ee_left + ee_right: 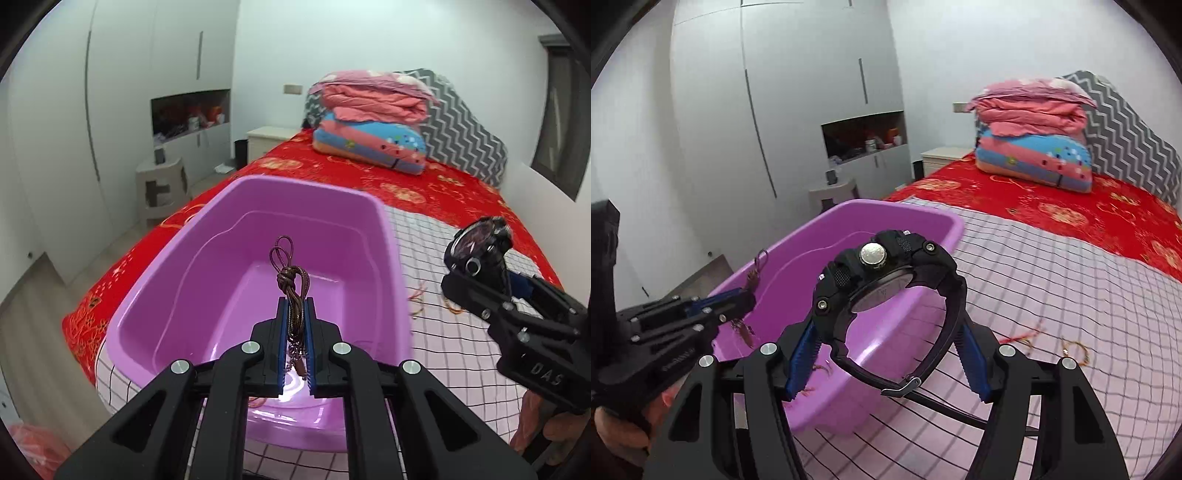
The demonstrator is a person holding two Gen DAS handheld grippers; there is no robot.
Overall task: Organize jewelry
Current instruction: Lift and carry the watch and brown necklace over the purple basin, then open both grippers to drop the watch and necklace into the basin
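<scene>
Bed [424, 184] carries everything here: a red patterned sheet with a pale checked cloth [1052, 266] laid across its near end, probably as a plain ground for small pieces. On that cloth, at the bed's left edge, sits the large purple plastic tub [207, 236], open and seemingly bare inside, evidently the place the jewelry is meant to go. The right gripper [886, 332] stands spread fairly wide, its blue pads pressing outward-facing sides of a chunky black wristwatch with buckled strap [882, 273], held above the cloth just beside the tub's right wall; the wide hold suits the stiff loop of the strap. The left gripper [295, 339] is pressed together, pinching a bundle of knotted brown cord necklace [291, 288] directly over the tub's hollow, loops upward and a clasp dangling below, so a release would likely drop it inside. Thin red and gold string bracelets [1075, 350] lie loose on the cloth toward the bed's right edge, not yet gathered.
</scene>
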